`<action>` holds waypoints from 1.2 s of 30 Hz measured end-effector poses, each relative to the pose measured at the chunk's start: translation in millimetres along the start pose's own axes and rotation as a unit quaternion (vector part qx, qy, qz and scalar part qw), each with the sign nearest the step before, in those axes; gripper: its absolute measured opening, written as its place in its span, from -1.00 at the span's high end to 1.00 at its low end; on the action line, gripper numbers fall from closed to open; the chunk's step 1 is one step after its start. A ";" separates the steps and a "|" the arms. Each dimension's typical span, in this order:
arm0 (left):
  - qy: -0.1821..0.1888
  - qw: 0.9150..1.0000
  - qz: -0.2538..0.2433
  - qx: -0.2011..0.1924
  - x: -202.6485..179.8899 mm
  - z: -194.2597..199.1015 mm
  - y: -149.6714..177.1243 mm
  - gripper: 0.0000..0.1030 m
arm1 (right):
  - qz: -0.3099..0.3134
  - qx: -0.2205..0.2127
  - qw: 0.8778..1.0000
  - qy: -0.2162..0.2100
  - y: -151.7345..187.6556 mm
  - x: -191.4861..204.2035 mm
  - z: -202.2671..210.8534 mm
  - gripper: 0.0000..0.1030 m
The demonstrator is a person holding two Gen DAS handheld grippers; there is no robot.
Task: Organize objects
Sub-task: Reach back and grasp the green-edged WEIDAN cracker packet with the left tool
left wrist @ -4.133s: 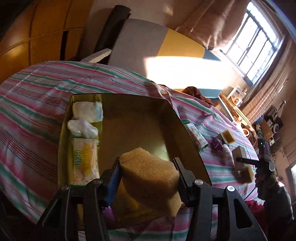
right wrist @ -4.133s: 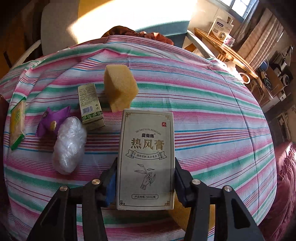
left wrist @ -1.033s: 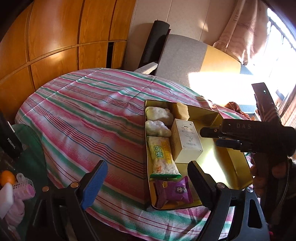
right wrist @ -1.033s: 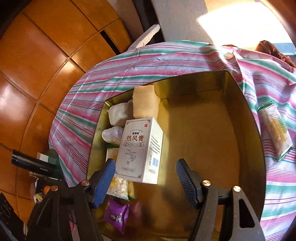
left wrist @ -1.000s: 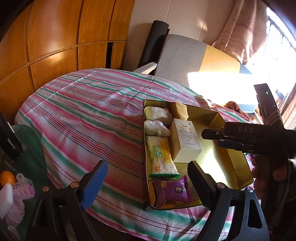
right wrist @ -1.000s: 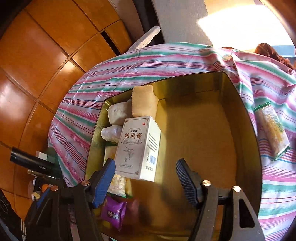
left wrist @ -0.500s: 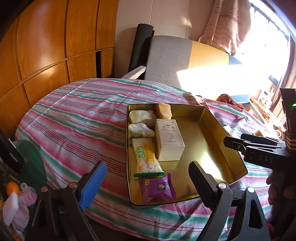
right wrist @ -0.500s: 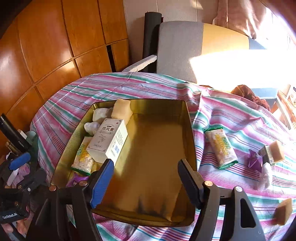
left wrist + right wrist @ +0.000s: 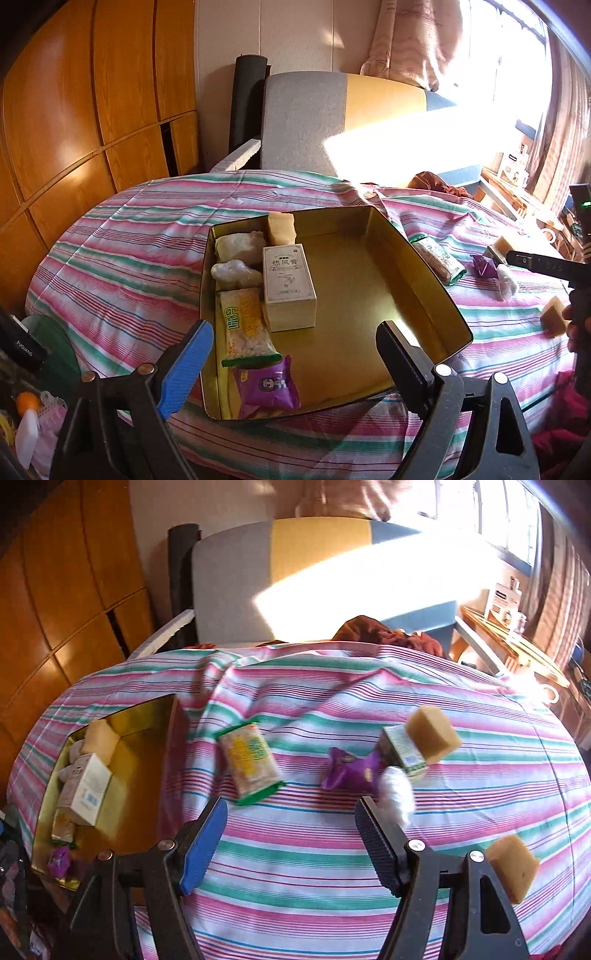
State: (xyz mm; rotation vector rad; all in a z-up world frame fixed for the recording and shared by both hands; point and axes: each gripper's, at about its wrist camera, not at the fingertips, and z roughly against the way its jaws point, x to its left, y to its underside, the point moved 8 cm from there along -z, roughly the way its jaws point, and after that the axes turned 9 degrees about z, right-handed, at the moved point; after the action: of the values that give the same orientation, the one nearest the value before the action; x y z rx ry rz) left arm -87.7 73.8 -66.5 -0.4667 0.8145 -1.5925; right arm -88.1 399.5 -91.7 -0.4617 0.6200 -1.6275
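Observation:
A gold tin sits on the striped tablecloth. Along its left side lie a yellow sponge, two white bundles, a white box, a green-edged snack pack and a purple packet. My left gripper is open and empty above the tin's near edge. My right gripper is open and empty over bare cloth right of the tin. Beyond it lie a snack pack, a purple packet, a white bundle, a small box and two sponges.
A grey and yellow chair stands behind the table, wooden wall panels to the left. Bottles and clutter sit low at the left. A shelf with boxes stands at the right under the window.
The white box left my right gripper and the sponge left my left gripper; both now lie in the tin. My right gripper has swung right, from over the tin to the loose items.

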 end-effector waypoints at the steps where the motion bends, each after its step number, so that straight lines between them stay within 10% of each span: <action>1: 0.005 1.000 -0.002 0.000 -4.5 0.0 -0.9 -0.72 | -0.007 0.004 1.000 0.012 2.7 -14.9 -1.9 -0.41; 9: 0.085 0.995 -0.041 0.022 -80.6 -7.3 -19.0 -0.65 | -0.115 0.001 0.991 0.071 31.3 -121.6 -12.6 -0.41; 16: 0.177 0.974 0.007 0.138 -177.1 -53.5 -31.8 -0.56 | -0.169 0.003 0.985 0.038 39.0 -138.8 -13.9 -0.41; 36: 0.093 0.951 0.082 0.283 -242.6 -200.6 -25.8 -0.60 | -0.240 -0.011 0.971 -0.009 38.0 -158.5 -3.0 -0.42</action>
State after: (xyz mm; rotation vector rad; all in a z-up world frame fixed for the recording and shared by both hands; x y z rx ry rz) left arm -199.2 358.2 -146.9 0.1625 0.4810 -1.6402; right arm -37.2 553.3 -110.0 -0.6796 0.5373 -2.0723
